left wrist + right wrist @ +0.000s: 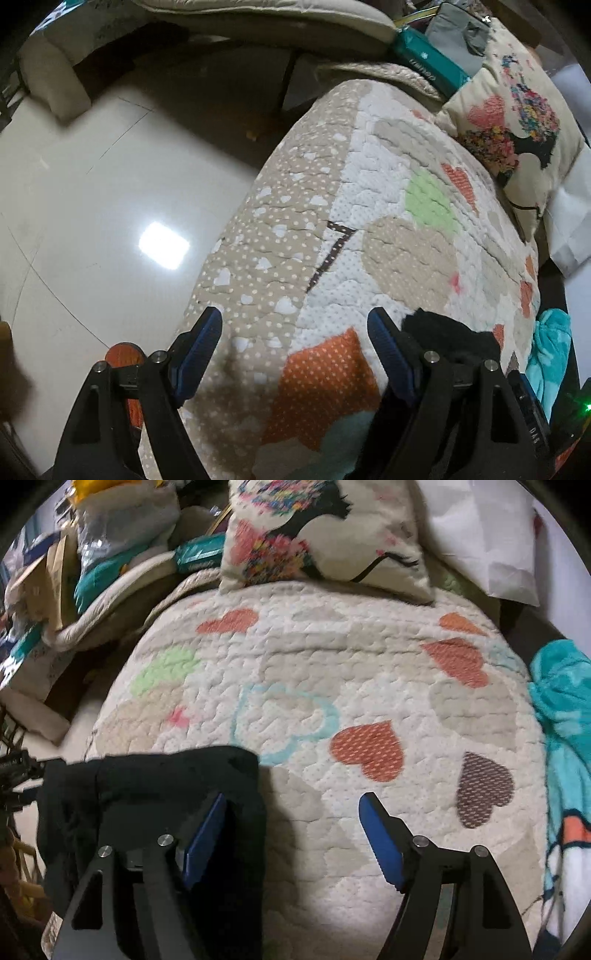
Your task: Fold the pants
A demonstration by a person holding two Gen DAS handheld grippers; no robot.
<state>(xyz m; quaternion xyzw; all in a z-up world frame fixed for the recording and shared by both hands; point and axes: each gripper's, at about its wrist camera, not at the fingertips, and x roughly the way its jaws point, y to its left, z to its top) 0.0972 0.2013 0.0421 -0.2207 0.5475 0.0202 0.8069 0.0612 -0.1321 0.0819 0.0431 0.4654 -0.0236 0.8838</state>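
The left gripper point(295, 332) hung with its jaws spread wide and nothing between them, its ribbed blue pads point(201, 350) set on black angular fingers. Beneath it lay a puffy quilt point(388, 206), stitched in small scallops, with a tan dotted border and patchwork hearts in orange, green and beige. The quilt's edge rolled down towards a glossy pale tiled floor point(92, 221) that carried a bright rectangular glare.

The black pants point(147, 794) lay in a soft, matte, roughly rectangular bundle on the near left part of the quilt point(332, 672) in the right wrist view. In the left wrist view only a dark crumpled bit of them point(443, 332) showed just behind that gripper's right finger.

The right gripper point(293, 812) was also wide apart and empty; its left finger overlapped the pants' right edge, though contact could not be told.

A square printed cushion point(325, 535) sat at the quilt's far end, and a fuzzy teal blanket point(565, 709) was bunched along the right side.
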